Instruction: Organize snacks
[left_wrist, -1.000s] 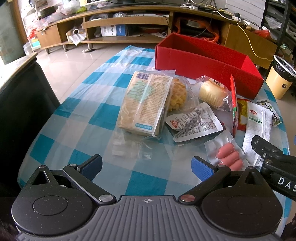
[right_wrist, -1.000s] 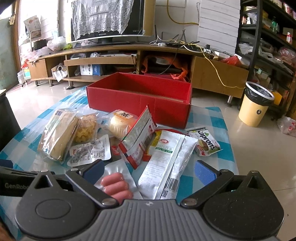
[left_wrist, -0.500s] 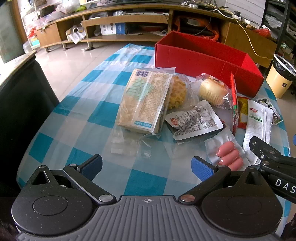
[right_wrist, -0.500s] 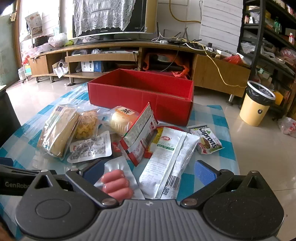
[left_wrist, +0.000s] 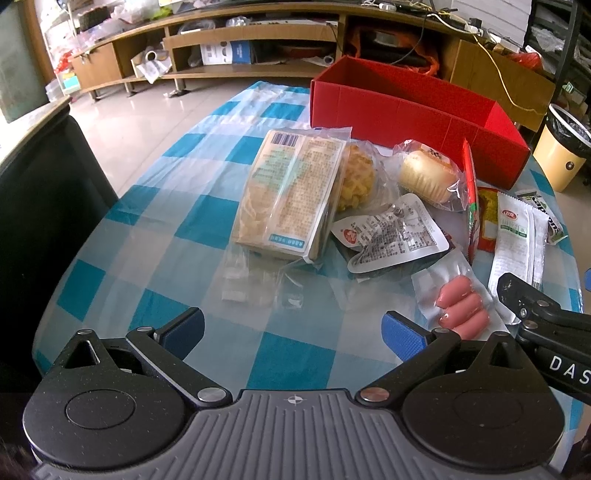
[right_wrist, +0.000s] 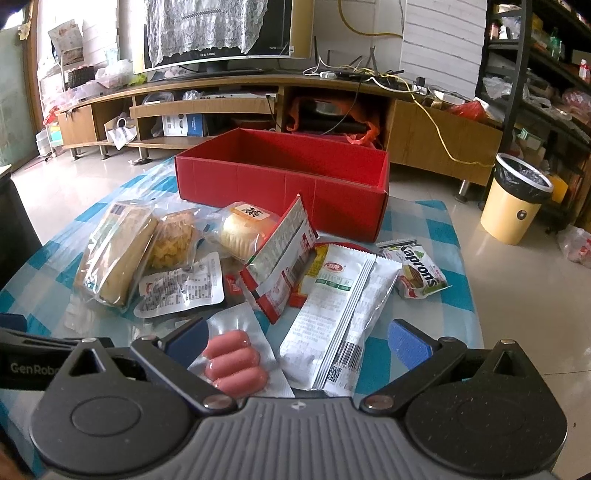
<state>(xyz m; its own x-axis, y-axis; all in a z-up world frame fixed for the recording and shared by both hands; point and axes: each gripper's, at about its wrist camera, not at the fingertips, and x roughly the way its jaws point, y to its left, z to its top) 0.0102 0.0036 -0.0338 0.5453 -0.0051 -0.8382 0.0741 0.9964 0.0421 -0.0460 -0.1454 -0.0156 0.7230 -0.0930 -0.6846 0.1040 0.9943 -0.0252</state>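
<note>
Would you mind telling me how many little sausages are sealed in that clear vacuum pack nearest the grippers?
3, side by side in the vacuum pack at the table's near edge, between the right gripper's open fingers. None appears hidden.

Right of the red box's (right_wrist: 280, 177) near corner, a small green wafer packet (right_wrist: 419, 271) reads "Kaprons". In the right wrist view the left gripper's arm (right_wrist: 33, 365), at the left edge, carries "GenRobo", cut off. In the left wrist view the right gripper's arm (left_wrist: 561, 365) shows "DAS", also cut off. Print on the other packets is too small to read.
</note>
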